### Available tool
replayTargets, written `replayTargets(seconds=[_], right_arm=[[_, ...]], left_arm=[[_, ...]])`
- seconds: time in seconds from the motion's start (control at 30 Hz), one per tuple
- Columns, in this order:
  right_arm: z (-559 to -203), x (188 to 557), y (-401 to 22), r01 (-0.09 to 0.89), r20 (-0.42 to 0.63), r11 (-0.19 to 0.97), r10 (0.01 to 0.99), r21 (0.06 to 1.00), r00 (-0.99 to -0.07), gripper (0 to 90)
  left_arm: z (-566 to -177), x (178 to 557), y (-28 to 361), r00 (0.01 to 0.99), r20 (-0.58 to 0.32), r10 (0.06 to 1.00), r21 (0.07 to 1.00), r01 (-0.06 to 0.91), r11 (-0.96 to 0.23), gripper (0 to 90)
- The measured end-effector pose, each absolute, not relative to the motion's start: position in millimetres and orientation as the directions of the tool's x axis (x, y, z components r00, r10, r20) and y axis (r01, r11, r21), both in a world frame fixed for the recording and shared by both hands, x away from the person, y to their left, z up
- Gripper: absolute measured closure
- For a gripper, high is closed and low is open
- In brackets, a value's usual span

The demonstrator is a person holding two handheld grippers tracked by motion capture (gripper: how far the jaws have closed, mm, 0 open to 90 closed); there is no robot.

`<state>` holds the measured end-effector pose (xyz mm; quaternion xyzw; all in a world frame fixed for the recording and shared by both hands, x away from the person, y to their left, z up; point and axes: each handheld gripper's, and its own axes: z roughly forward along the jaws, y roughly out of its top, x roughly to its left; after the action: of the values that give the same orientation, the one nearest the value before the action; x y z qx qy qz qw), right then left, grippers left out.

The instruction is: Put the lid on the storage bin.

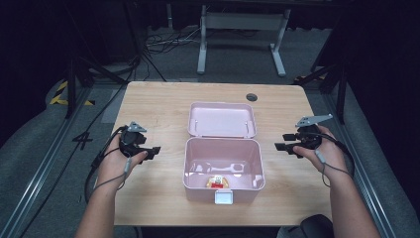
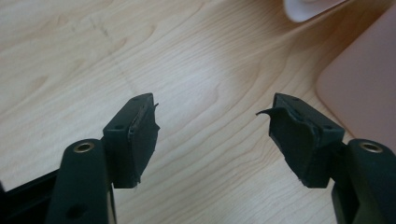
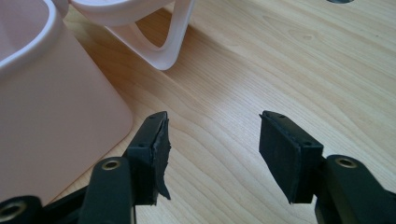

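A pink plastic box [image 1: 192,163] stands open in the middle of the wooden table [image 1: 163,104], its lid [image 1: 222,119] laid back behind it. Inside lie a small red and yellow item [image 1: 217,182] and a pale handle-like piece [image 1: 218,168]. My left gripper [image 1: 152,150] rests left of the box, held in a hand, jaws open on nothing; its own view [image 2: 212,126] has bare wood between the pads and the box wall [image 2: 364,88] at the right. My right gripper [image 1: 283,147] sits right of the box, open and empty [image 3: 214,140], the box wall [image 3: 56,116] to its left.
A white latch tab [image 1: 224,198] hangs on the box's front. The lid's curved white support [image 3: 163,42] stands on the table near the right gripper. A dark round hole [image 1: 251,96] is in the tabletop at the back. Table legs and cables lie on the floor beyond.
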<state>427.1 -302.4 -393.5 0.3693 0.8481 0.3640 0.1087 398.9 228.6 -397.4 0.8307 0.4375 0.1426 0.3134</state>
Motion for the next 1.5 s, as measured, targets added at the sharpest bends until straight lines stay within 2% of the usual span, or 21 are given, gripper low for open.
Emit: replayTargets(seconds=[0.77, 0.97, 1.1, 1.23, 1.33, 1.5], right_arm=[[-397.9, 405.5, -315.8, 0.523, 0.052, 0.442, 0.726, 0.728, -0.686, 39.0], [-399.5, 401.9, -313.7, 0.503, 0.037, 0.462, 0.709, 0.731, -0.704, 38.5], [-400.2, 400.5, -314.5, 0.503, 0.037, 0.461, 0.709, 0.731, -0.704, 38.2], [-400.0, 399.8, -314.7, 0.503, 0.038, 0.458, 0.711, 0.733, -0.702, 37.9], [-400.9, 399.3, -314.1, 0.502, 0.037, 0.46, 0.71, 0.732, -0.703, 37.8], [-403.2, 397.4, -314.0, 0.506, 0.039, 0.463, 0.709, 0.728, -0.704, 37.6]], left_arm=[[-359.5, 412.5, 204.8, 0.648, -0.076, 0.758, 0.728, 0.556, -0.402, 33.7], [-347.7, 427.7, 194.6, 0.66, -0.055, 0.749, 0.722, 0.544, -0.427, 33.7], [-338.9, 441.2, 190.6, 0.659, -0.086, 0.747, 0.746, 0.54, -0.389, 33.2], [-334.4, 451.4, 185.0, 0.663, -0.072, 0.745, 0.746, 0.532, -0.401, 33.1], [-333.6, 459.1, 180.7, 0.679, -0.122, 0.724, 0.764, 0.53, -0.368, 32.7], [-333.9, 477.1, 173.7, 0.675, -0.107, 0.73, 0.764, 0.525, -0.374, 32.7]])
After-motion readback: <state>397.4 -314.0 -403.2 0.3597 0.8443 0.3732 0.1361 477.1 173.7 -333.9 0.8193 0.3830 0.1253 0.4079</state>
